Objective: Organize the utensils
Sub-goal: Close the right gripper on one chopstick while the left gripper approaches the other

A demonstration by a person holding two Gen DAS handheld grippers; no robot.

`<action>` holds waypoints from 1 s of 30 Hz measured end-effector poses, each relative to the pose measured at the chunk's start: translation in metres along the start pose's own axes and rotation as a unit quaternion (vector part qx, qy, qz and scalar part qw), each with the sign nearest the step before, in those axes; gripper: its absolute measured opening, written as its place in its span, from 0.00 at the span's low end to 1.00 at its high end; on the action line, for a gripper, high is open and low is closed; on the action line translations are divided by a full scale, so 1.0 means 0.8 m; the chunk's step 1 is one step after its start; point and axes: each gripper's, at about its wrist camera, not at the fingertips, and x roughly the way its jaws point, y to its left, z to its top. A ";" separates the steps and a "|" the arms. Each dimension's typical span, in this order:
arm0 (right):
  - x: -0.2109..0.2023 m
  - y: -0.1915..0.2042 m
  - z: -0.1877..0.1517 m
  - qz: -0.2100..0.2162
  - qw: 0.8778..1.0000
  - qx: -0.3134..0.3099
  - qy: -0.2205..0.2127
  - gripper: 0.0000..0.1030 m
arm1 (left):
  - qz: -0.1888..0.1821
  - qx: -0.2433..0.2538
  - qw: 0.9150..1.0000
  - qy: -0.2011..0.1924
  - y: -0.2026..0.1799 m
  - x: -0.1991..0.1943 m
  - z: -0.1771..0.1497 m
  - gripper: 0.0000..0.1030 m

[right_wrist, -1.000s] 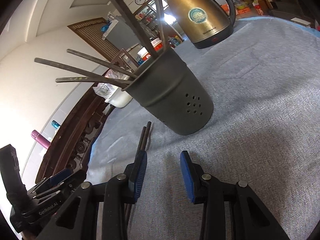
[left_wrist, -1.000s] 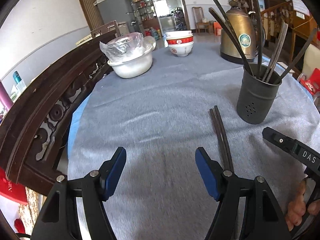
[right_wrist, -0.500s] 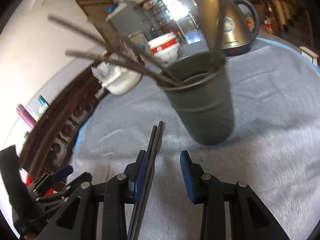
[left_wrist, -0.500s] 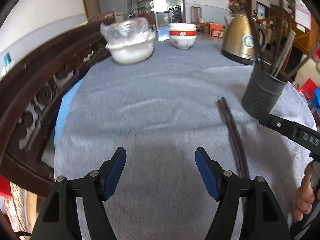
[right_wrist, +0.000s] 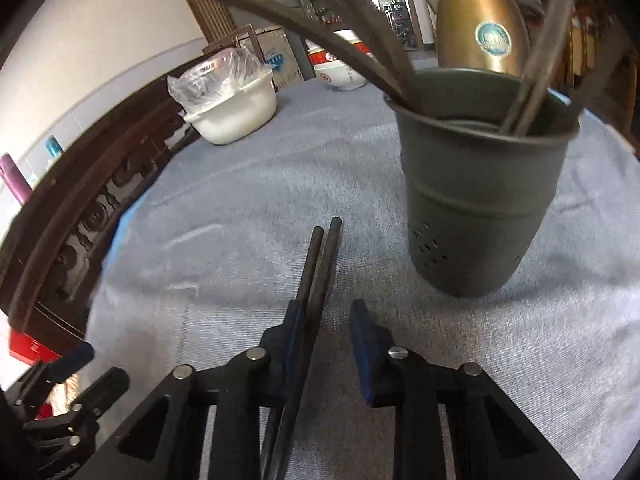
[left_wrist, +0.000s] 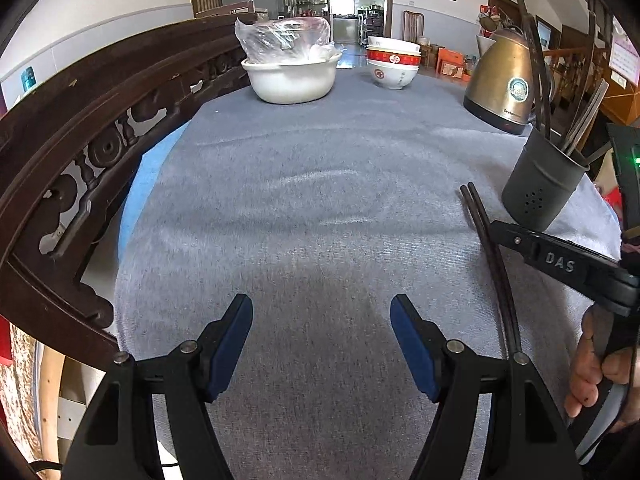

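Grey cloth is spread over a round table, with a strip of blue showing at its left edge, and a carved dark wooden chair back is seen curving along that side; behind, pale walls, a doorway onto shelves and a framed picture are visible. At the far side a white basin is set, filled with a crumpled clear plastic bag; to its right a stack of white bowls with a red band is placed, and further right a brass-coloured electric kettle. A pair of dark chopsticks is laid side by side on the cloth, long, thin and nearly black, with blunt round ends pointing away, just left of a dark grey utensil holder. The holder is stood upright, pierced by small holes near its base, and several dark chopsticks and flat metal handles are leaned out of it at angles. The left gripper is held released, its blue pads wide apart over bare cloth with nothing between them. The right gripper has just been closing and is narrowed around the chopsticks, which are seen running between the jaws close against the left pad; the right pad is still kept apart from them. A person's hand is seen on the right gripper's handle.
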 end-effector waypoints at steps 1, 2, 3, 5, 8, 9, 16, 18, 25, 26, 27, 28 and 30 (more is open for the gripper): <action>0.001 0.005 0.001 -0.011 1.000 -0.012 0.004 0.25 | -0.001 0.000 1.000 0.000 0.000 0.000 -0.001 0.70; 0.002 0.009 0.002 -0.019 1.000 -0.020 0.006 0.25 | -0.001 0.001 1.000 0.000 -0.001 0.000 -0.001 0.70; 0.003 0.012 0.002 -0.025 0.999 -0.030 0.009 0.25 | -0.001 0.003 1.000 0.000 -0.003 0.000 -0.001 0.70; 0.008 0.018 0.007 -0.037 0.998 -0.041 0.015 0.25 | -0.002 0.005 1.000 0.002 -0.004 0.001 -0.001 0.70; 0.015 0.024 0.013 -0.053 0.996 -0.068 0.026 0.25 | -0.003 0.004 1.000 0.006 -0.006 0.003 -0.002 0.70; 0.017 0.024 0.014 -0.054 0.996 -0.070 0.029 0.25 | -0.003 0.003 1.000 0.007 -0.006 0.003 -0.002 0.70; 0.006 0.011 0.009 -0.033 0.997 -0.061 0.022 0.07 | -0.005 -0.002 1.000 0.012 -0.003 0.002 -0.001 0.70; -0.001 0.004 0.006 -0.025 0.998 -0.053 0.024 0.07 | -0.014 -0.004 1.000 0.016 -0.004 0.003 0.001 0.70; -0.024 -0.027 -0.013 -0.020 0.999 -0.025 0.044 0.07 | -0.077 0.012 0.996 0.049 -0.029 0.008 0.014 0.70; -0.027 -0.031 -0.015 -0.019 0.998 -0.021 0.049 0.07 | -0.090 0.017 0.994 0.057 -0.035 0.010 0.016 0.70; -0.030 -0.036 -0.017 -0.019 0.998 -0.015 0.055 0.07 | -0.105 0.022 0.992 0.067 -0.041 0.013 0.018 0.70; -0.033 -0.040 -0.018 -0.018 0.998 -0.011 0.061 0.07 | -0.118 0.028 0.990 0.077 -0.048 0.016 0.021 0.70; -0.038 -0.051 -0.021 -0.014 0.997 0.001 0.074 0.07 | -0.135 0.040 0.986 0.095 -0.062 0.024 0.027 0.70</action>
